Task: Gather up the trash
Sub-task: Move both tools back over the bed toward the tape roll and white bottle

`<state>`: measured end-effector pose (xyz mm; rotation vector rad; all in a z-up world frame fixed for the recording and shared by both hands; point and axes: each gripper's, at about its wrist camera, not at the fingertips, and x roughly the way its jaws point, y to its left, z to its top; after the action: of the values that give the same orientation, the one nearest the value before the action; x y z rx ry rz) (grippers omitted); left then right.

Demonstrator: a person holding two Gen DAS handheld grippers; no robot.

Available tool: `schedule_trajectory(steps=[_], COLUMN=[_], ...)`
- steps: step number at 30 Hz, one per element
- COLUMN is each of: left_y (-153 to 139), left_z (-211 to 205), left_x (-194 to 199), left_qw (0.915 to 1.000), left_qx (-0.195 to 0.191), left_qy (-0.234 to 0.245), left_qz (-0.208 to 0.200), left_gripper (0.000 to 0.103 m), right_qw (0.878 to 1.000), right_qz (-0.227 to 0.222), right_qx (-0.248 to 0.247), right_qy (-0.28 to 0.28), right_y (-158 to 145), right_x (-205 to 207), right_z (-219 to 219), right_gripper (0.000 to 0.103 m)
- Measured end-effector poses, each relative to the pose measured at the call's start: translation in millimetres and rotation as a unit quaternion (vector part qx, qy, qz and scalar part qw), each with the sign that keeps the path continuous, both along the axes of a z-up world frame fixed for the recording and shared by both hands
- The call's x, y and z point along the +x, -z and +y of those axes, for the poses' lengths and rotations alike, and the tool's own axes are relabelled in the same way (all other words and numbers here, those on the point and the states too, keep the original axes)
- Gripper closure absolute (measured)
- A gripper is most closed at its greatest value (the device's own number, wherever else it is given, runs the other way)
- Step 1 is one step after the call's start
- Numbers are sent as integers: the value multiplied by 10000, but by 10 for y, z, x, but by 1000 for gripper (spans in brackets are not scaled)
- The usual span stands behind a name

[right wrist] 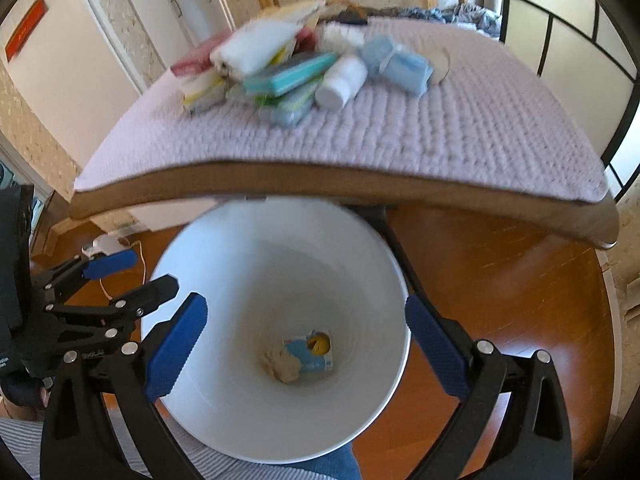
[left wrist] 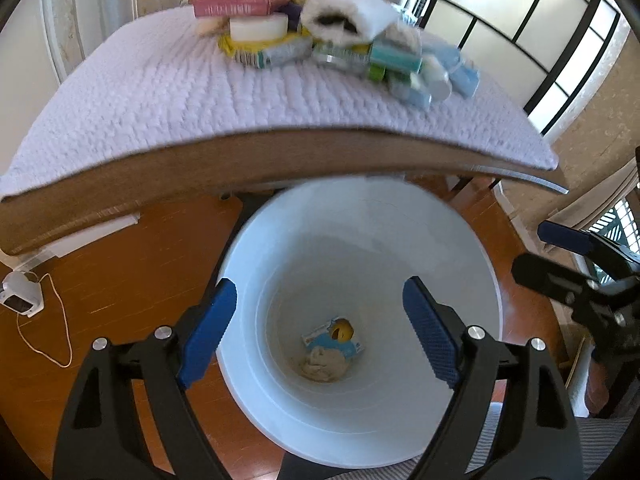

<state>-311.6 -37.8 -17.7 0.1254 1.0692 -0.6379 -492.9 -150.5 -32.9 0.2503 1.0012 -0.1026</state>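
A white bin (left wrist: pixel 360 240) stands on the floor below the table edge. At its bottom lie a blue and yellow packet (left wrist: pixel 334 338) and a crumpled beige paper (left wrist: pixel 322 366). My left gripper (left wrist: pixel 320 332) hangs open above the bin mouth, with nothing between its blue pads. My right gripper (right wrist: pixel 306 348) is open and empty over the same bin (right wrist: pixel 240 272), and also shows at the right of the left wrist view (left wrist: pixel 552 258). On the lilac-covered table (left wrist: pixel 160 92) a pile of trash (left wrist: pixel 340 44) sits at the far side: boxes, packets, a white bottle, blue masks.
A white device with a thin cord (left wrist: pixel 20 300) lies on the wooden floor (right wrist: pixel 500 280) left of the bin. A table leg (right wrist: pixel 394 248) runs down behind the bin. Striped fabric (left wrist: pixel 500 440) shows at the bottom edge. Dark-framed sliding panels (left wrist: pixel 520 20) stand beyond the table.
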Motion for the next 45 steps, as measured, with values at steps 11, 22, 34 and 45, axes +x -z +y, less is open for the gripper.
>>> schedule_trajectory(steps=[11, 22, 34, 45], left_y=[-759, -786, -625, -459], left_z=[159, 37, -233, -369], left_x=[616, 942, 1091, 1495], left_qw=[9953, 9945, 9963, 9969], left_qx=[-411, -277, -78, -71], left_qy=[-343, -470, -167, -253], left_qz=[-803, -897, -841, -743], left_gripper=[11, 11, 12, 25], right_qw=[9942, 9955, 9985, 9990], right_qz=[-618, -525, -391, -411], right_qx=[-260, -331, -369, -74], right_qy=[841, 717, 96, -140], right_y=[-446, -336, -186, -57], right_x=[391, 650, 1077, 1439], right_z=[-760, -683, -411, -449], right_gripper=[5, 5, 17, 26])
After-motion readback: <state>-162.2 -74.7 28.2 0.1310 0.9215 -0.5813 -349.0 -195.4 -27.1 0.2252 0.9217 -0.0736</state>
